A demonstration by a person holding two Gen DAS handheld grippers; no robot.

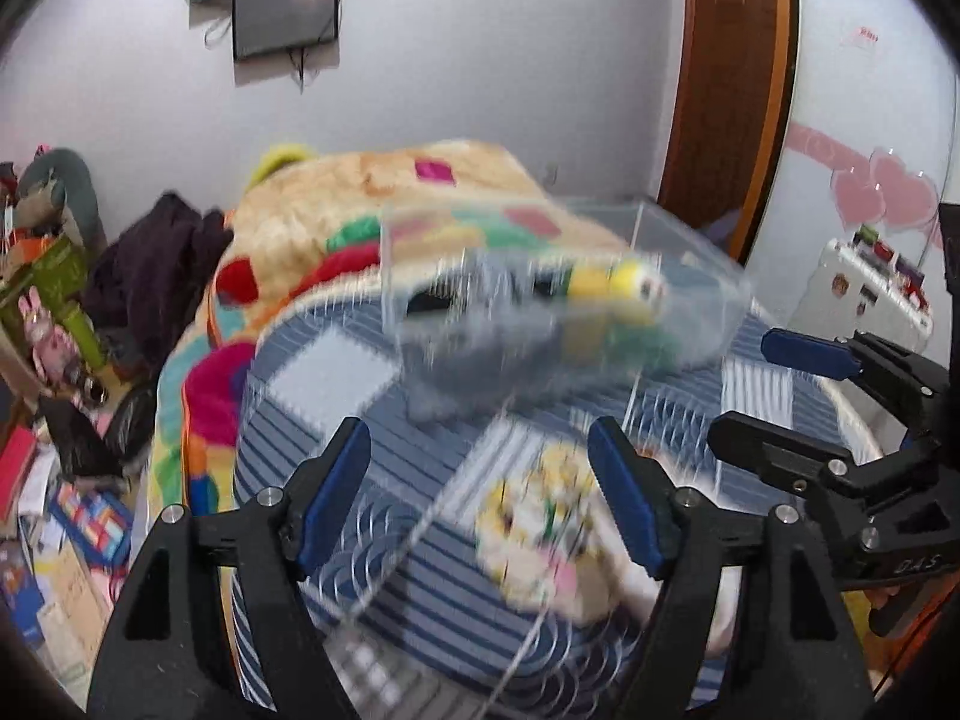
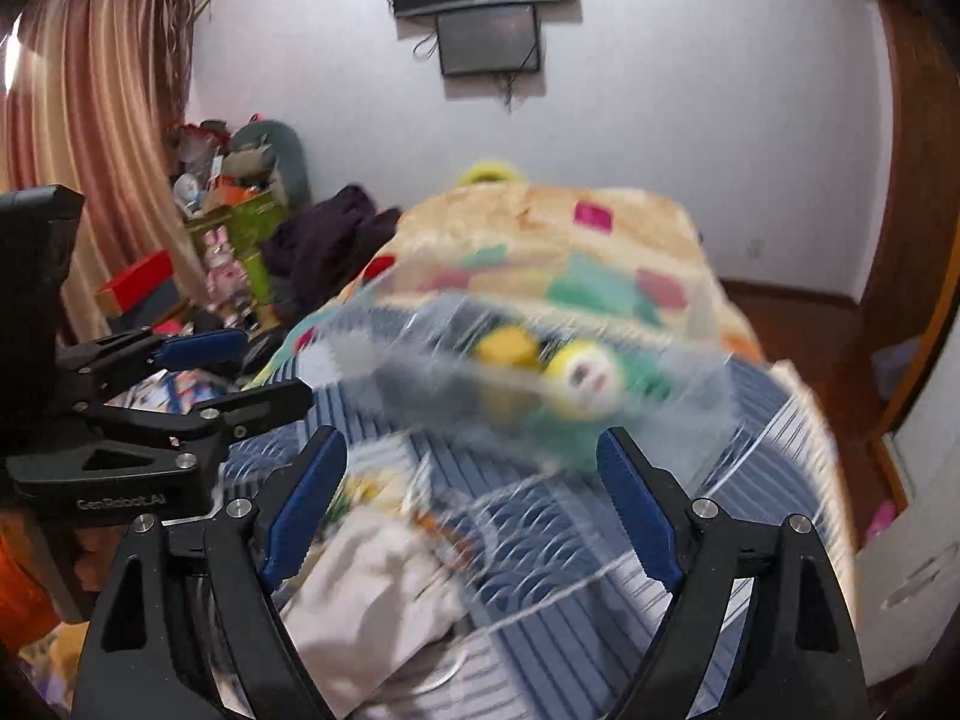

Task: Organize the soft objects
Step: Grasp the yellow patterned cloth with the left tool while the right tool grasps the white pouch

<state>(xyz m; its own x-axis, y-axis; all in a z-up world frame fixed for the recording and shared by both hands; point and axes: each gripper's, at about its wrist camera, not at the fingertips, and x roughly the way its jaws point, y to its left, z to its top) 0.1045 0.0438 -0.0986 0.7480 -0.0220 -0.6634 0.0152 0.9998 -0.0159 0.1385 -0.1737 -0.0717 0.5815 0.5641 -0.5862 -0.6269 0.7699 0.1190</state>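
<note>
A clear plastic box (image 1: 690, 276) (image 2: 690, 384) stands on the blue striped bed. Inside it lie a grey plush (image 1: 480, 336) (image 2: 420, 384) and a yellow-and-green plush (image 1: 618, 288) (image 2: 582, 378). A soft cream item with a colourful print (image 1: 540, 528) (image 2: 372, 588) lies on the bed in front of the box. My left gripper (image 1: 480, 480) (image 2: 240, 366) is open and empty above this item. My right gripper (image 2: 474, 498) (image 1: 744, 384) is open and empty, just right of the left one. Both views are blurred.
A beige blanket with coloured patches (image 1: 372, 204) (image 2: 540, 222) is heaped behind the box. Dark clothes (image 1: 156, 264) and cluttered boxes (image 1: 48, 300) lie at the left. A brown door (image 1: 726, 78) is at the back right. A white shelf (image 1: 864, 282) stands at the right.
</note>
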